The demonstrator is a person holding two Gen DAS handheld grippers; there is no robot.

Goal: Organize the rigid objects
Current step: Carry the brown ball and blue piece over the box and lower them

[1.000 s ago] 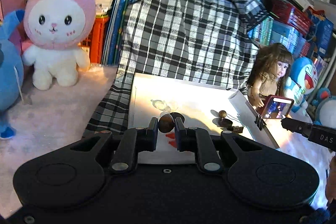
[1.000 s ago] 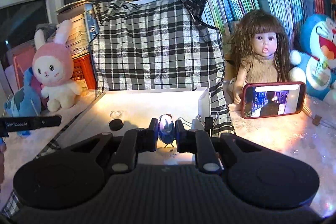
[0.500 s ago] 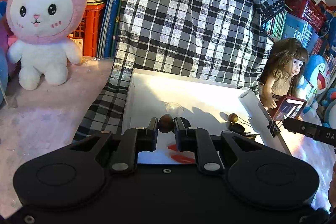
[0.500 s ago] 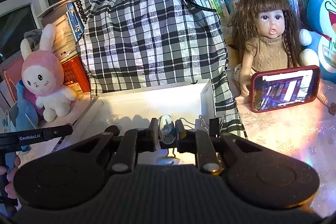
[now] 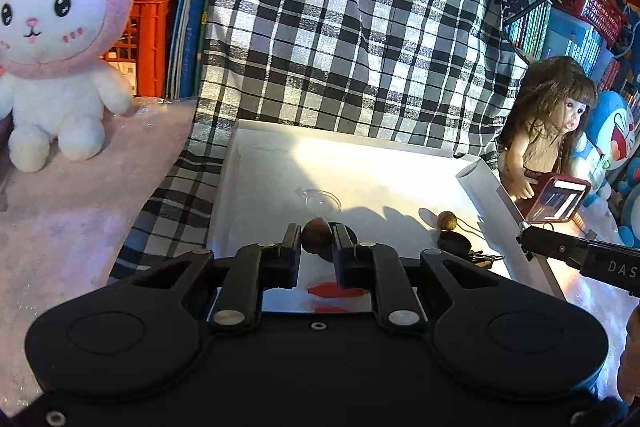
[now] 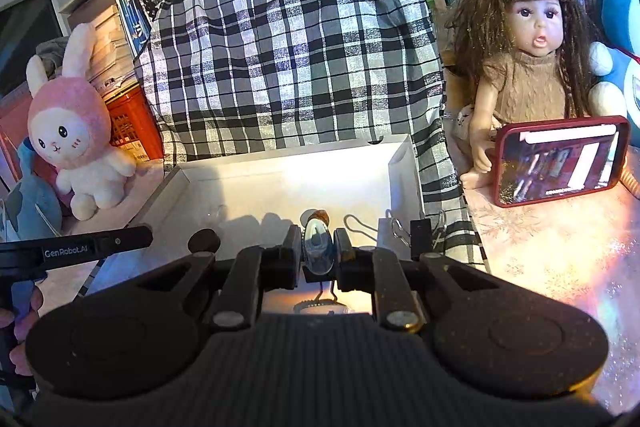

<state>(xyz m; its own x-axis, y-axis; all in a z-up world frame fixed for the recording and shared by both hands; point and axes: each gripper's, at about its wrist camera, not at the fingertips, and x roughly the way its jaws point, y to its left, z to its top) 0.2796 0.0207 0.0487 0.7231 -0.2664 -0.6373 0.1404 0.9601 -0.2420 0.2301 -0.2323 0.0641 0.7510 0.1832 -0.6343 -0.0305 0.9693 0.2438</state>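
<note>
My left gripper point(image 5: 317, 239) is shut on a small brown ball point(image 5: 316, 238) and holds it above the near part of a white tray point(image 5: 256, 143). My right gripper point(image 6: 318, 247) is shut on a clear oval piece point(image 6: 318, 250) over the tray's near right part point(image 6: 400, 163). On the tray lie a clear round lid point(image 5: 319, 200), a tan bead point(image 5: 447, 220), a dark round piece point(image 5: 453, 242) and red marks point(image 5: 336, 290). The left gripper's arm also shows in the right wrist view point(image 6: 72, 250).
A checked cloth point(image 5: 340, 39) is draped behind and under the tray. A pink rabbit plush point(image 5: 56, 39) sits at the left. A doll point(image 6: 524, 59) and a red phone point(image 6: 560, 159) stand at the right. Books and a red crate line the back.
Both grippers have moved forward, closer to the tray and cloth, each still holding its object. The rabbit has shifted left in the left wrist view.
</note>
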